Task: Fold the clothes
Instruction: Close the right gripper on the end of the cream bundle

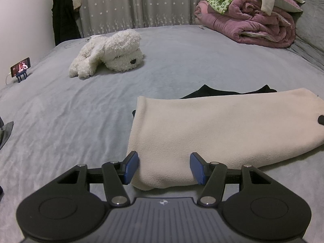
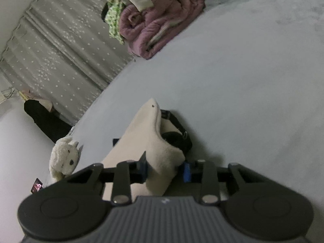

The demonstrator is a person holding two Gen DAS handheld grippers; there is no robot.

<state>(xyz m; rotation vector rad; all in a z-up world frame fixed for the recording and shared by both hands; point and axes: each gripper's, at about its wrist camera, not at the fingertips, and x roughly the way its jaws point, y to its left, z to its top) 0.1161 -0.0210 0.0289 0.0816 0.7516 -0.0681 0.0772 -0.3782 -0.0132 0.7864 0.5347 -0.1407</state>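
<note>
While the cream fleece point(image 1: 212, 125) lies folded on the grey bed point(image 1: 60, 131) near its front edge, over a black garment point(image 1: 204, 92), the left tool point(image 1: 164, 168) straddles the fleece's near corner; whether its blue pads press the cloth cannot be told. The right tool point(image 2: 165, 172) pinches a raised end of the fleece point(image 2: 141, 139) between its narrowly parted pads. A white plush dog point(image 1: 109, 54) lies farther back, and a rolled purple quilt point(image 1: 253, 26) sits at the far right corner.
</note>
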